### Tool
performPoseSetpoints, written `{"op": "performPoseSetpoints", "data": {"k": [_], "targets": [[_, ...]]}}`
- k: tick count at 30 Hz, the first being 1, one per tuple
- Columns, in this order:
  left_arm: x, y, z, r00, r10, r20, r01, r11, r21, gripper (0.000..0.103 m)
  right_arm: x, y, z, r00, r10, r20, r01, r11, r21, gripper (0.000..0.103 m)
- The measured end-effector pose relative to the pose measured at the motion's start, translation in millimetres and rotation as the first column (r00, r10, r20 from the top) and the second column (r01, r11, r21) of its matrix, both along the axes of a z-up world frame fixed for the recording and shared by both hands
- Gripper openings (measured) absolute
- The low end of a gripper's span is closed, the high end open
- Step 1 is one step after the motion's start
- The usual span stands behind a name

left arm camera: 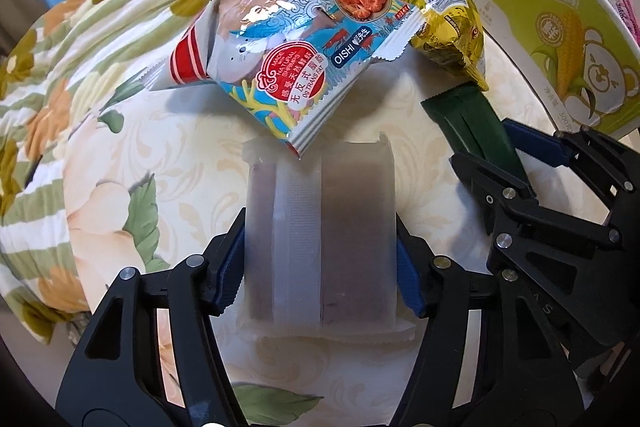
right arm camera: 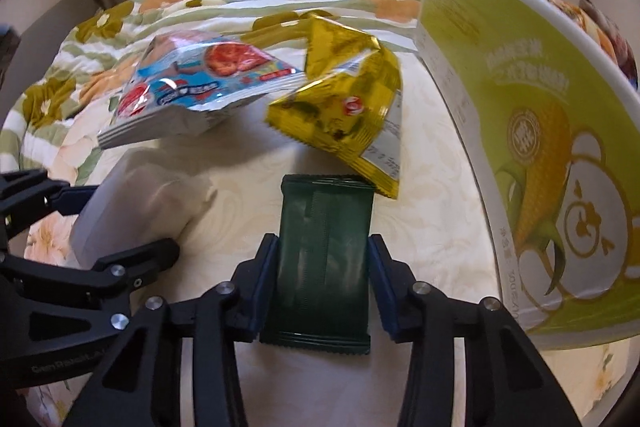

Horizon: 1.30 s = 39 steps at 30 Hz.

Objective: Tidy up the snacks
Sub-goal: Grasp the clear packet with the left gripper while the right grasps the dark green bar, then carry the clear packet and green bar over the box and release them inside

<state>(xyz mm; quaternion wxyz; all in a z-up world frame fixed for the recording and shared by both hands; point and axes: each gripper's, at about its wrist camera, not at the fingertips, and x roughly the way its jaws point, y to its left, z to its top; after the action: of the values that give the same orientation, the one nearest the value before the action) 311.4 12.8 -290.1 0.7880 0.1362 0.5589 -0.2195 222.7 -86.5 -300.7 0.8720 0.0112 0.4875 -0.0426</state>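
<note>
Translucent white film wraps the packet (left arm camera: pixel 320 227) held in the left gripper (left arm camera: pixel 320 267), whose blue pads (left arm camera: pixel 230 267) press on both of its long edges; the packet sits low over the floral bedcover (left arm camera: pixel 100 107), its far end just under a corner of the blue-and-red shrimp-cracker bag (left arm camera: pixel 288 67). The right gripper (right arm camera: pixel 322 287) has its jaws closed narrow on the dark green packet (right arm camera: pixel 326 247), pads against both long sides; whether the packet is lifted clear of the cover cannot be told. The far end of the green packet touches or slips beneath the yellow foil bag (right arm camera: pixel 344 115), which lies just beside the shrimp-cracker bag. A green-and-white corn-printed box (right arm camera: pixel 520 147) stands at the right edge of the work area, near the right gripper; some printed wrappers show beyond its rim, too small to identify. Judged progress: early to middle. Two packets are gripped but neither has been placed, and two bags remain loose on the cover. The box is the likely receptacle, though this is an inference from its position. Remaining work: deliver both held packets, then collect the yellow and blue bags. Caution: withdrawing the green packet may drag the yellow bag along.
</note>
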Motion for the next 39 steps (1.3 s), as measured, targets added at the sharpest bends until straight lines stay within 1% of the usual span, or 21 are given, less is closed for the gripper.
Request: {"op": "performPoseSetpoints", "data": {"k": [3,5,7,10,14,18,22,27,32,35,39], "targets": [[0,5,2,1.000,0.014,-0.025,-0.015,1.000,-0.026,0.059,-2,-2,0,1.000,-0.009,-0.011,0.010,0.999,0.035,0.041],[-4,9,5,0.999,0.022,-0.036,-0.023,0.999,-0.043,0.059,-6,-2,1,1.000,-0.008,-0.019,0.009,0.999,0.042,0.041],[-10,12,11,0.999,0.028,-0.034,-0.030,0.998,-0.060,0.059,-13,-2,5,1.000,-0.011,-0.020,0.012,0.999,0.052,0.041],[-18,16,28,0.999,0.034,-0.020,-0.035,0.996,-0.082,0.059,-20,-1,19,1.000,-0.018,-0.008,0.018,0.998,0.064,0.041],[-30,18,60,0.999,0.033,0.006,-0.032,0.991,-0.128,0.059,-30,-5,45,0.999,-0.031,0.029,0.028,0.996,0.085,0.041],[-36,11,101,0.998,0.025,0.052,-0.015,0.982,-0.187,0.059,-43,-17,86,0.995,-0.052,0.083,0.043,0.993,0.107,0.041],[-42,-4,140,0.993,0.021,0.115,0.006,0.975,-0.223,0.059,-55,-31,126,0.987,-0.066,0.147,0.047,0.991,0.127,0.041],[-47,-37,182,0.981,0.044,0.188,0.003,0.969,-0.246,0.059,-69,-59,163,0.973,-0.070,0.220,0.037,0.988,0.151,0.041],[-51,-82,207,0.974,0.099,0.206,-0.034,0.954,-0.298,0.059,-82,-109,191,0.961,-0.049,0.271,0.005,0.987,0.161,0.041],[-50,-119,212,0.974,0.107,0.201,-0.040,0.949,-0.312,0.059,-86,-147,204,0.956,-0.044,0.291,-0.004,0.987,0.162,0.041],[-44,-173,209,0.978,0.122,0.168,-0.058,0.939,-0.340,0.059,-88,-200,213,0.954,-0.046,0.297,-0.002,0.987,0.160,0.041]]}}
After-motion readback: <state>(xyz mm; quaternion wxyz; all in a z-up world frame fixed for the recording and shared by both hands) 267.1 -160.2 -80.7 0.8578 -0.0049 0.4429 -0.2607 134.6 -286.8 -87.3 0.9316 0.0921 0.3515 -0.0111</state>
